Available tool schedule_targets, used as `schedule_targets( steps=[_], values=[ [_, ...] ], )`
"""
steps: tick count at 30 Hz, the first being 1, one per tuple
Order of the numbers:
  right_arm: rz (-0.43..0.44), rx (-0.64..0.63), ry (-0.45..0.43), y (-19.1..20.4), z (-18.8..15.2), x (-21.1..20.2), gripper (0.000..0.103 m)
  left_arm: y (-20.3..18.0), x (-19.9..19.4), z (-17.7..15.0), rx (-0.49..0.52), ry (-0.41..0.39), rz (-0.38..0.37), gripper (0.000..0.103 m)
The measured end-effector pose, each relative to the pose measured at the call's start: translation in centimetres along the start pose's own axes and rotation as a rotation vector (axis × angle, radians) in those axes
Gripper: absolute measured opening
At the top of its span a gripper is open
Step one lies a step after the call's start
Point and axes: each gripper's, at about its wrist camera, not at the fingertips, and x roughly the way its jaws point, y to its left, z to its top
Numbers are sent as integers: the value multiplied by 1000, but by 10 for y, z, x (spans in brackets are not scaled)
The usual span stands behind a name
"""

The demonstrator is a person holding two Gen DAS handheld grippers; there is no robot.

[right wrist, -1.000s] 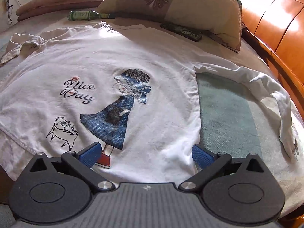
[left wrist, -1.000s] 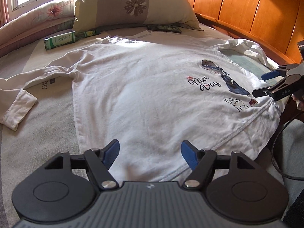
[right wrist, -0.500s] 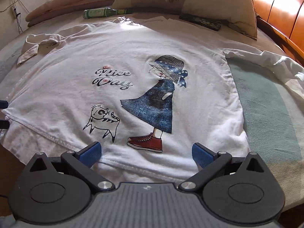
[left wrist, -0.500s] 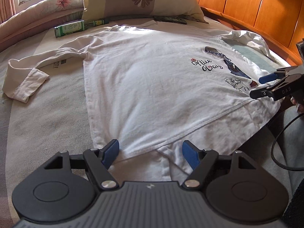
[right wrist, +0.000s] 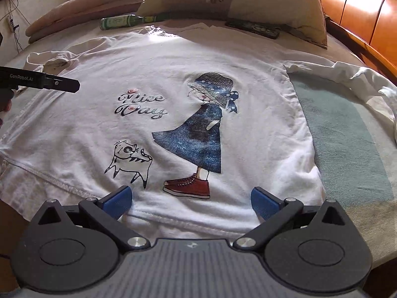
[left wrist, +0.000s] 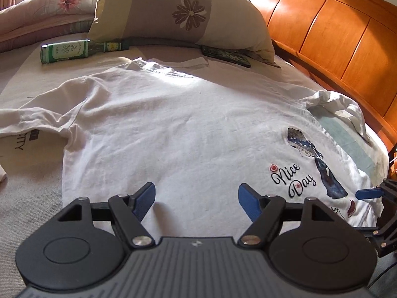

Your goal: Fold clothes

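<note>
White cotton shirt (right wrist: 173, 69) flat on bed (right wrist: 347, 149), limp, light, wrinkles easily. Left gripper (left wrist: 196, 200), right gripper (right wrist: 191, 202) both spread wide, holding nothing. Suggest pinching hem (right wrist: 188, 221) at 6 o'clock.

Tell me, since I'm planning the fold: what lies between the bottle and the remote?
Only the shirt's collar and bare sheet between bottle and remote; the left wrist view shows it.

Window sunlight glares across the shirt (left wrist: 173, 129); fisheye edges bend, perhaps blurring.
</note>
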Motion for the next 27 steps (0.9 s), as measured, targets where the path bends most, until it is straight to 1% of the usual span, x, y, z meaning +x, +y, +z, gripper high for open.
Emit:
schedule_targets(
  steps=[1,3,4,6,9,12,16,23,27],
  values=[
    [-1,-1,1,0,0,0,103,7,1,-1,-24,10,7,74],
    [1,-2,2,0,-1,-1,103,21,2,-3,-71,31,21,74],
    [2,-2,2,0,0,0,103,25,-1,-5,-73,43,38,74],
    [3,-3,1,-1,0,0,103,30,-11,-9,-64,68,79,74],
    [2,-4,0,-1,0,0,103,29,-15,2,-34,94,95,74],
    [1,-5,-2,-1,0,0,103,18,-7,28,22,52,59,74],
    [0,-6,-4,0,-1,0,103,-3,29,69,90,9,-7,77],
    [3,-6,-5,-1,-1,0,103,-4,111,95,-4,81,1,76],
    [5,-5,-5,-1,-1,-1,103,3,107,89,-58,57,59,77]
  ],
)
